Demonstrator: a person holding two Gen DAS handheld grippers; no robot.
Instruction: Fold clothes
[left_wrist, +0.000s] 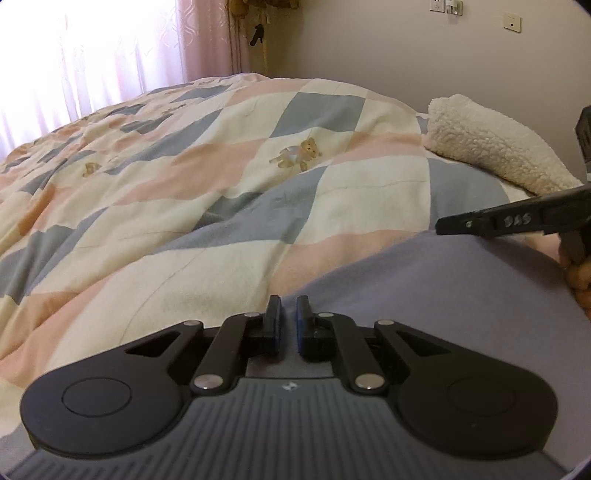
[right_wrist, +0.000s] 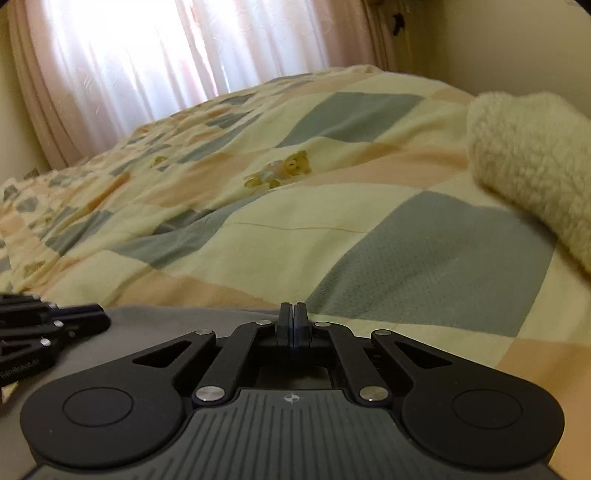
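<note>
Lying smooth, lavender garment (left_wrist: 443, 288) on quilt (left_wrist: 221, 166)

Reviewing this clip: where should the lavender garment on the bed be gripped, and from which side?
Judging from both wrist views, take the lavender garment at its far edge, where it ends against the checked quilt, coming in low from the near side. It lies flat, so only the edge offers something to pinch. The left gripper is slightly open just short of that edge; the right gripper is closed.

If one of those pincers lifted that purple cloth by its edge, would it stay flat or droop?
Probably droop: the purple garment lies limp, following the checked quilt beneath. It looks thin, so likely light. The matte knit seems unlikely to slip from the pads.
</note>
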